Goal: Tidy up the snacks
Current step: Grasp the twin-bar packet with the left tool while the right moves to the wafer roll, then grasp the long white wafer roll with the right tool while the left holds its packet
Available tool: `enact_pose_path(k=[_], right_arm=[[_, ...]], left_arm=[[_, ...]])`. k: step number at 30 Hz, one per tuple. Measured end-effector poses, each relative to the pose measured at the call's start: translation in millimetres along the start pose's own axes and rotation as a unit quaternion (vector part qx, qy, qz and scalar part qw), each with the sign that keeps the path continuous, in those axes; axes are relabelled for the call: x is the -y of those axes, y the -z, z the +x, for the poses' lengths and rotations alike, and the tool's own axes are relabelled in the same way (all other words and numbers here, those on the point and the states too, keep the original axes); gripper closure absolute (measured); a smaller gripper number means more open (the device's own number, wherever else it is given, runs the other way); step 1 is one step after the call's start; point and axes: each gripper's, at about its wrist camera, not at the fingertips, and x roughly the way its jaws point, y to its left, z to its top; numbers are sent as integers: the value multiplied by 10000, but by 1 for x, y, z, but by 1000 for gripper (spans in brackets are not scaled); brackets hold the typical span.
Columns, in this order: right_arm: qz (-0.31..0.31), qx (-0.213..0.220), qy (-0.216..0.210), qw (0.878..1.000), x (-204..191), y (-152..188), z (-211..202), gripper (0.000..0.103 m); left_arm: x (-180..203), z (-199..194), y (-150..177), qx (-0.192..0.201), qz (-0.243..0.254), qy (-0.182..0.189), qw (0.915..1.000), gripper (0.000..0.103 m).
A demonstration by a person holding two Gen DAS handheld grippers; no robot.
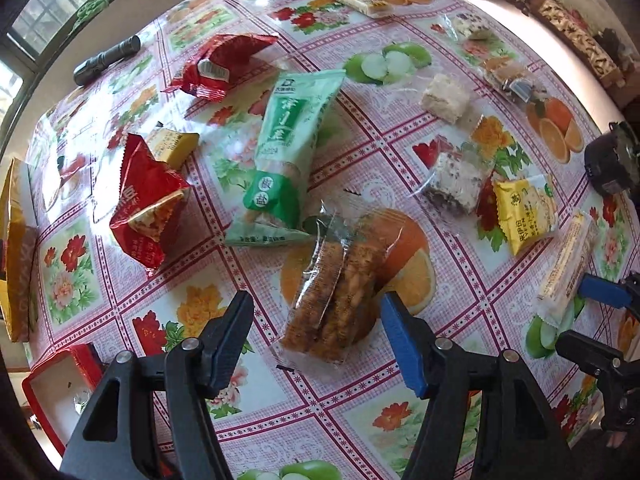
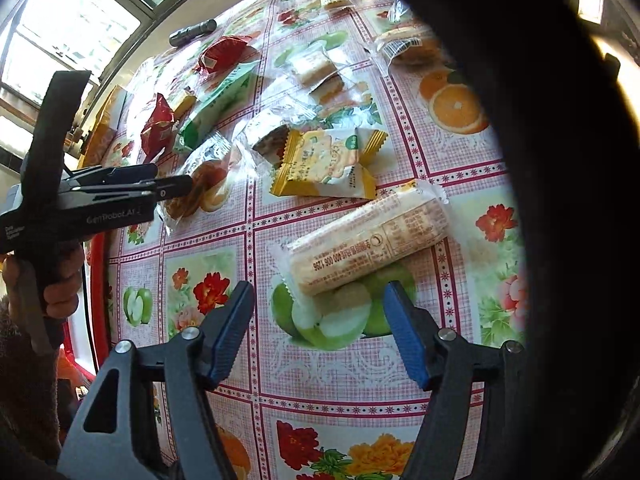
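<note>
Snack packets lie scattered on a floral tablecloth (image 1: 352,392). In the left wrist view my left gripper (image 1: 317,304) is open above a clear packet of brown crispy bars (image 1: 336,300), which lies between its fingertips without touching the pads. In the right wrist view my right gripper (image 2: 320,290) is open, and the near end of a long pale cracker roll (image 2: 368,236) lies between its tips, untouched. A yellow biscuit packet (image 2: 324,164) sits just beyond the roll. The left gripper (image 2: 172,188) shows side-on, held by a hand (image 2: 60,280).
A long green packet (image 1: 284,152), two red packets (image 1: 148,208) (image 1: 220,64), a small yellow packet (image 1: 172,146) and wrapped nougat pieces (image 1: 456,184) fill the middle. A red box (image 1: 52,384) and a gold box (image 1: 16,248) stand at the left edge. A black torch (image 1: 106,60) lies far left.
</note>
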Motion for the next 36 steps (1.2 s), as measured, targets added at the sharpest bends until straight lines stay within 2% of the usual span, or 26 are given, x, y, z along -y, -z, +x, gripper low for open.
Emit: enact_pose_path(k=[4,9,11,13,14,16,18,19,22,23,25,27,30,34,36], right_arm=[[7,10,164,9999,-7,-4,4,32],[-30,143,389,9991,-12,-7,8,30],[-147,226,490,9984,-15,-8,9,30],[-241,287,557,9977,-16,-7,9,30],[-280,324,587,9974,-16,-8,9,30],[-338,399,639,9966,-16,-8,9,35],[-373,444,569,9967,-15,-9,10,52],[-325,435,468,9974,-13,-10,10,57],[-279,275,347,9986,-12,-9,8,59],[-235,283,305,9989,-11,-7,4,59],[-308,442,401,9977,-12,-6,-5,50],[-450,658,536,9954,-13,-7,-13,31],[-302,533,521,9968,-11,-16,-9,30],[654,287,646,9954,3,-27,3,30],[1013,296,541,9929,6,-32,7,29]], left_arm=[[-1,7,-7,26,-38,-87,10000,34],[-6,12,-21,9,-114,65,9999,36],[-5,11,-23,27,-79,137,9999,52],[-3,10,-24,25,-63,142,9999,58],[-3,10,-24,24,-87,184,9998,65],[-5,10,-24,22,-179,257,9995,68],[-3,8,-17,89,-210,248,9994,69],[-3,7,-14,124,-222,234,9994,69],[-6,6,-5,146,-317,300,9989,69],[-8,5,-3,146,-361,334,9987,69],[-11,5,0,143,-445,391,9981,69],[-14,6,2,127,-534,459,9974,69],[-25,10,9,99,-627,519,9966,69],[-27,6,28,40,-667,602,9960,69],[-25,4,34,36,-674,617,9958,69]])
